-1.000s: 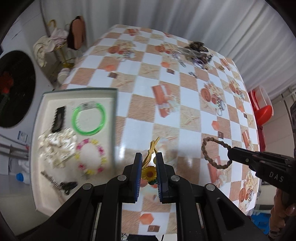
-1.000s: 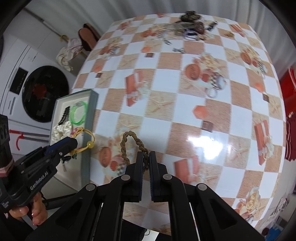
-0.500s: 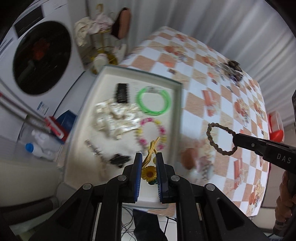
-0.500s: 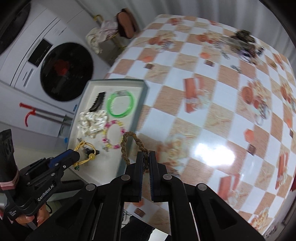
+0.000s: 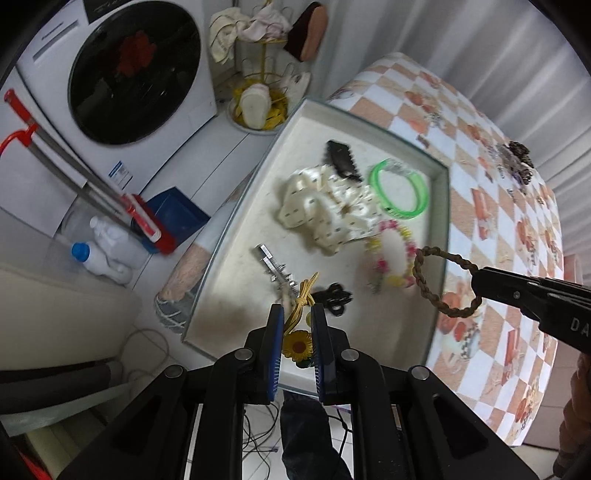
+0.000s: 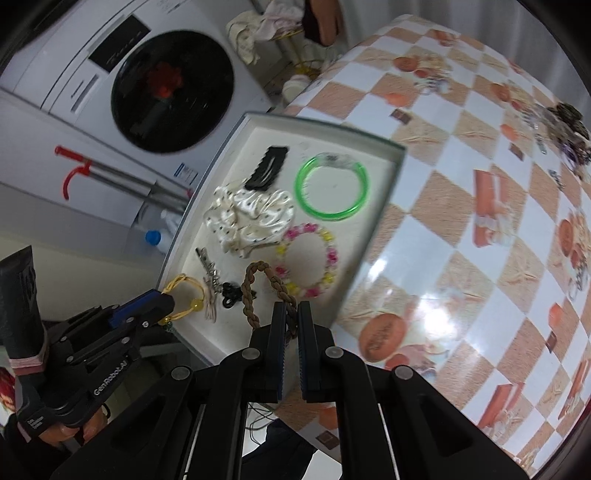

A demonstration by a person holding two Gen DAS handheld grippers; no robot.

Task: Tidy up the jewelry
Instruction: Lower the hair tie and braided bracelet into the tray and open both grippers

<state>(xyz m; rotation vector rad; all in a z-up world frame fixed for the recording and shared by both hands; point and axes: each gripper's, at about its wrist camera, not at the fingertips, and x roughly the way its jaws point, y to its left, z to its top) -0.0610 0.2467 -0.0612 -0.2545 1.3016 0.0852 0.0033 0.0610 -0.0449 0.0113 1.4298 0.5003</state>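
Observation:
My left gripper [image 5: 297, 312] is shut on a yellow hair tie with a sunflower charm [image 5: 296, 345], held over the near end of the white tray [image 5: 258, 173]. From the right wrist view that left gripper [image 6: 162, 301] shows the tie's yellow loop [image 6: 184, 295]. My right gripper [image 6: 291, 312] is shut on a brown braided hair band [image 6: 249, 291], hanging above the tray's near right edge; in the left wrist view the band [image 5: 436, 288] dangles from the right gripper [image 5: 476, 282]. In the tray lie a green bangle [image 5: 400, 190], a cream scrunchie [image 5: 325, 214], a pink and yellow bead bracelet [image 5: 393, 254], black clips and a silver clip.
The tray sits at the left edge of a checkered table [image 6: 461, 229]. A pile of more jewelry [image 6: 565, 125] lies at the far end. Beside the table stand a washing machine [image 5: 136, 70], a mop [image 5: 74, 177], bottles [image 5: 103, 254] and a rack with cloths [image 5: 258, 33].
Both grippers have swept left from over the tablecloth to above the tray, rolling as they went. Each still carries its hair tie.

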